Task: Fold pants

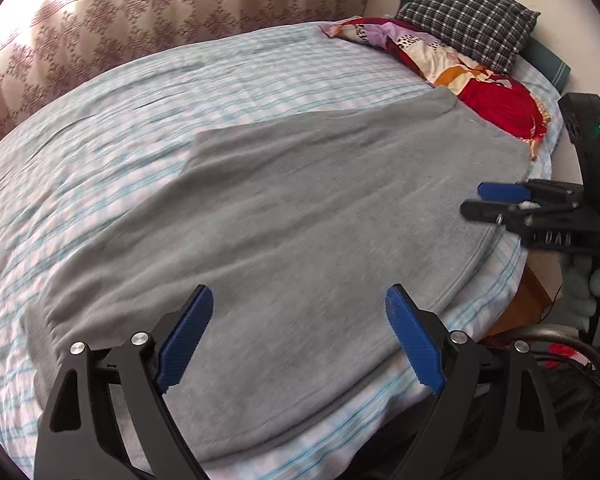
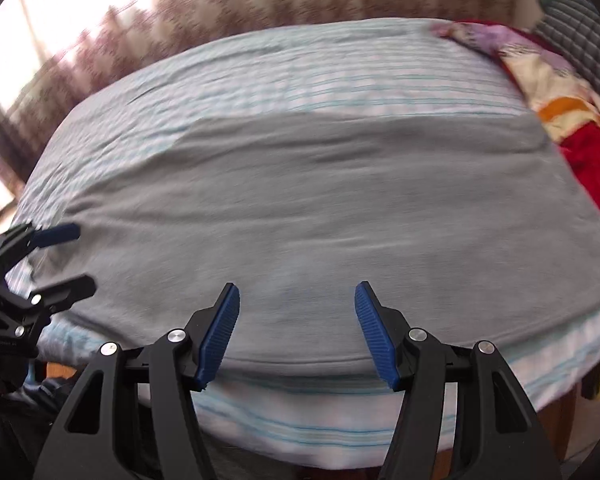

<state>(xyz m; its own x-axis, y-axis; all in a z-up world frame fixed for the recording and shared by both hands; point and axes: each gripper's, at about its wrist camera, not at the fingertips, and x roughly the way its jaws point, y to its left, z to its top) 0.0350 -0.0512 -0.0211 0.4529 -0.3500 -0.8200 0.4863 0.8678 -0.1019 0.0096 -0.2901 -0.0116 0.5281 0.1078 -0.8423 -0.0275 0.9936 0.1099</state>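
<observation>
Left wrist view: a pair of soft grey knit pants lies spread flat along the near edge of a bed covered in a pale blue-and-white striped sheet, one end reaching toward the far right corner, where a red and multicoloured patterned cloth and a black-and-white checked pillow sit. The left gripper hovers over the garment's near-left part with its blue ribbed fingers wide apart and holding nothing. The right gripper is likewise spread open and empty, above the hem that runs along the bed's near edge.

The step looks like picking up an edge for the first fold. To do it well, each gripper should probably come down on the near hem, well apart from the other, pinch all layers together, then lift evenly and carry the fabric across so the edges line up without dragging the sheet.

Raised lettering shows on the right gripper's black body in the left wrist view, but it is too blurred to read reliably.
</observation>
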